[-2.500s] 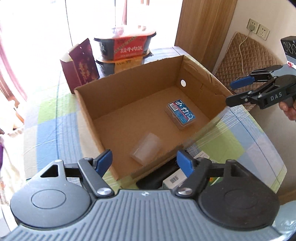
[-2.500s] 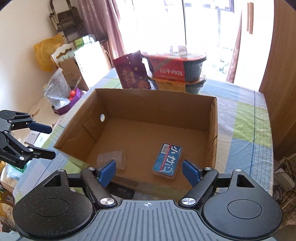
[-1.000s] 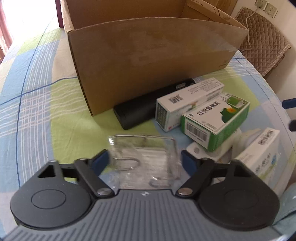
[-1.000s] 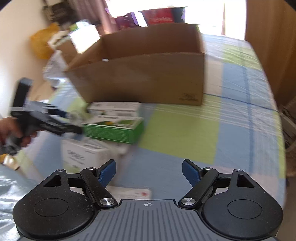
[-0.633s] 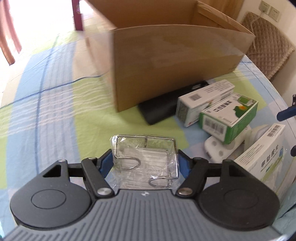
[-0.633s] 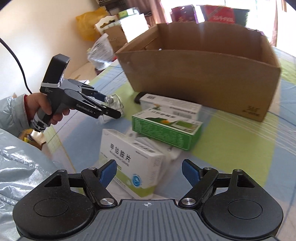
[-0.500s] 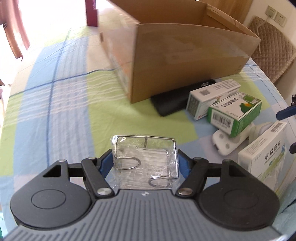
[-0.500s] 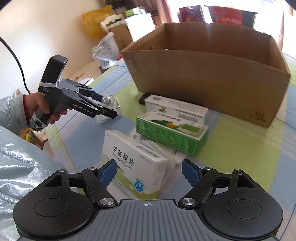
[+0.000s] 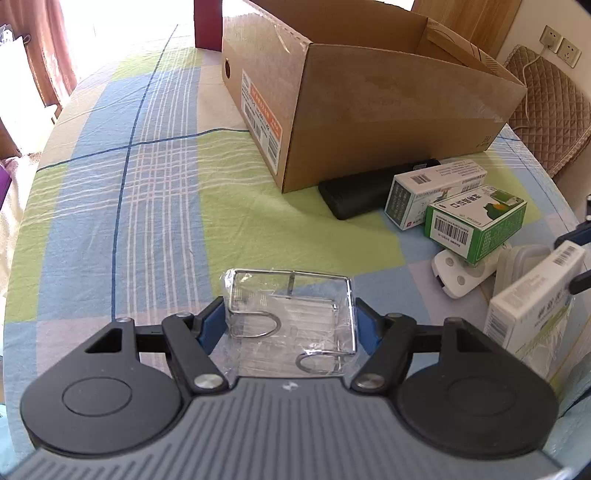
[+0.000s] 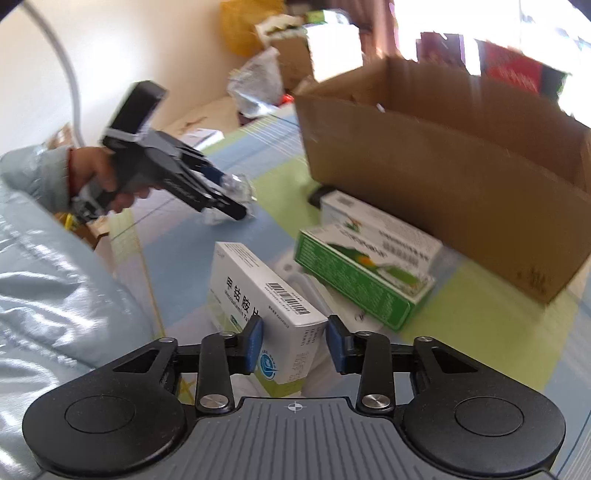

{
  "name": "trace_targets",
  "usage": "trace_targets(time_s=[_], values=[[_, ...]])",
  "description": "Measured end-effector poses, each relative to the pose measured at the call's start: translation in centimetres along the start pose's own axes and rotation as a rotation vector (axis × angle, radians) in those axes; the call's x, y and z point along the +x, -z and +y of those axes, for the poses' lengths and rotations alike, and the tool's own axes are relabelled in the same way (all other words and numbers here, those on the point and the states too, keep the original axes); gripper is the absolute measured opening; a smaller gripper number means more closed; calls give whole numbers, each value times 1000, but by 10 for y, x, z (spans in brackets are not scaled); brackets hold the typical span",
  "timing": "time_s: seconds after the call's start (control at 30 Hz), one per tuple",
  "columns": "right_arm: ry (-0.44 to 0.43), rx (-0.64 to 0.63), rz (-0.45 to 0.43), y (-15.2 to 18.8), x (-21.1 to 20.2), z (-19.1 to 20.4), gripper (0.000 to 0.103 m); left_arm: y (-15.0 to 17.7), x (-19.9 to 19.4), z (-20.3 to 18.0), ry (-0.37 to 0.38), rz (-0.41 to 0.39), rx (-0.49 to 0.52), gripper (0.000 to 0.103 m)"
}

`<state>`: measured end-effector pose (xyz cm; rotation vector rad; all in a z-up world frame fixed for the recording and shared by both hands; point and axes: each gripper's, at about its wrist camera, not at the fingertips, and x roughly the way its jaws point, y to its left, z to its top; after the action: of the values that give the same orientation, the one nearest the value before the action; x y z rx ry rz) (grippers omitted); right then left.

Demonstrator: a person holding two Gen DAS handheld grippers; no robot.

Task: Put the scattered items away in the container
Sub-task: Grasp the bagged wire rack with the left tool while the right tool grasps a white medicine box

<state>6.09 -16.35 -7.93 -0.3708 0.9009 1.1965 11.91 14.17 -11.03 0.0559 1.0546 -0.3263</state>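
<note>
My left gripper (image 9: 290, 325) is shut on a wire hook rack in clear plastic wrap (image 9: 291, 306), held above the checked tablecloth in front of the cardboard box (image 9: 388, 92). The right wrist view shows the same left gripper (image 10: 236, 206) with the wrapped rack (image 10: 238, 184), in a person's hand. My right gripper (image 10: 295, 343) is shut on a white medicine box (image 10: 266, 306), whose end sits between the blue pads. A green box (image 10: 362, 280) and a long white box (image 9: 436, 188) lie beside the cardboard box (image 10: 443, 177). A black case (image 9: 351, 192) rests against the box wall.
A white plug-like device (image 9: 458, 273) lies under the green box (image 9: 476, 221). A quilted chair (image 9: 546, 96) stands at the right and a maroon bag (image 9: 207, 22) behind the box. A silvery sleeve (image 10: 55, 277) fills the left; bags (image 10: 255, 88) clutter the floor.
My right gripper has moved down onto the white medicine box and its fingers have come together on it. My left gripper keeps the wire rack and has drifted left, away from the box.
</note>
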Motion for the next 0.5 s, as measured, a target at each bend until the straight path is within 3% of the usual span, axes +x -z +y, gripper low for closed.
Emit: trace_targets(time_s=[0.17, 0.5], values=[[-64, -92, 26, -8, 3, 9, 35, 0, 0, -1, -7, 1, 16, 67], [-172, -254, 152, -34, 60, 27, 35, 8, -10, 17, -54, 2, -14, 67]])
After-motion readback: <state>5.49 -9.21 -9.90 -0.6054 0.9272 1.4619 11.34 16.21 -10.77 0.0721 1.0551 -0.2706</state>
